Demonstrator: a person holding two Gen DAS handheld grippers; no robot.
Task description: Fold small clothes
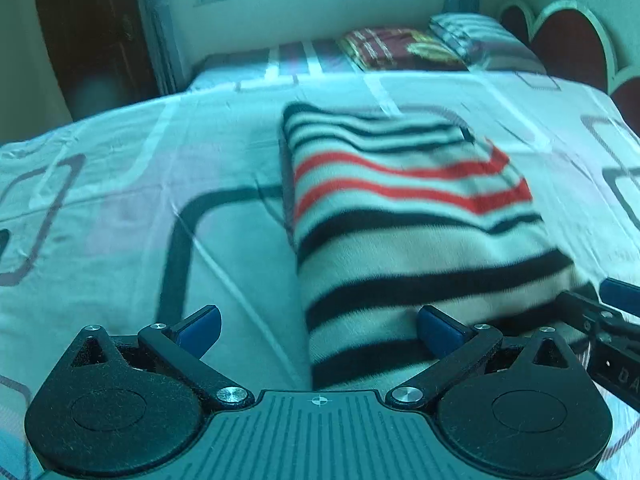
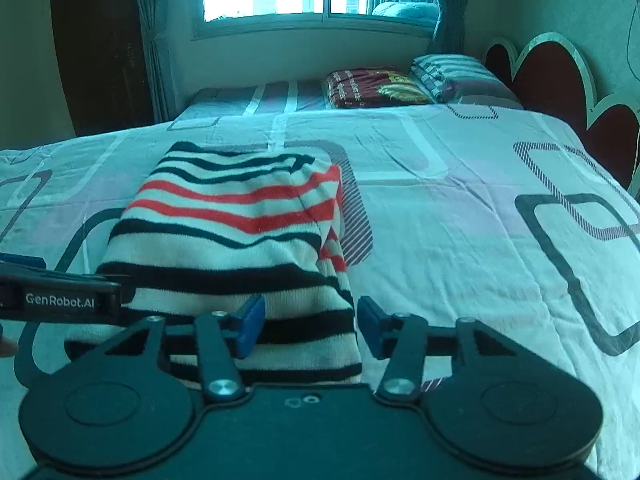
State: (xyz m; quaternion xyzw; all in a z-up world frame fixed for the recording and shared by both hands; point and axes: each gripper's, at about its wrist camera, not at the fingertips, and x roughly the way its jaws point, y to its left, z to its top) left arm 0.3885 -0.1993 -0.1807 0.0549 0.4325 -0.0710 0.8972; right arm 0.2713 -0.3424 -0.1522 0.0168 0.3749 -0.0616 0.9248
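Striped knit sweater (image 2: 240, 240) lies folded into a soft, thick rectangle on the patterned bedsheet (image 2: 460, 208). It looks light, limp and stretchy, best pinched at a near corner through all layers. Right gripper (image 2: 310, 326) hangs part-open over its near right corner, pressing nothing. Left gripper (image 1: 318, 326) spreads wide at its near left edge, empty.

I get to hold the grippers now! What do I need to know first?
Left gripper: open, holding nothing, over the near left edge of the striped sweater.
Right gripper: jaws apart, nothing gripped, over the sweater's near right corner.
The sweater lies folded into a neat rectangle on the bedsheet. Nothing else to fold is in view.
Done: this fold looks finished.
Left: perhaps one more fold in half, or setting it aside.
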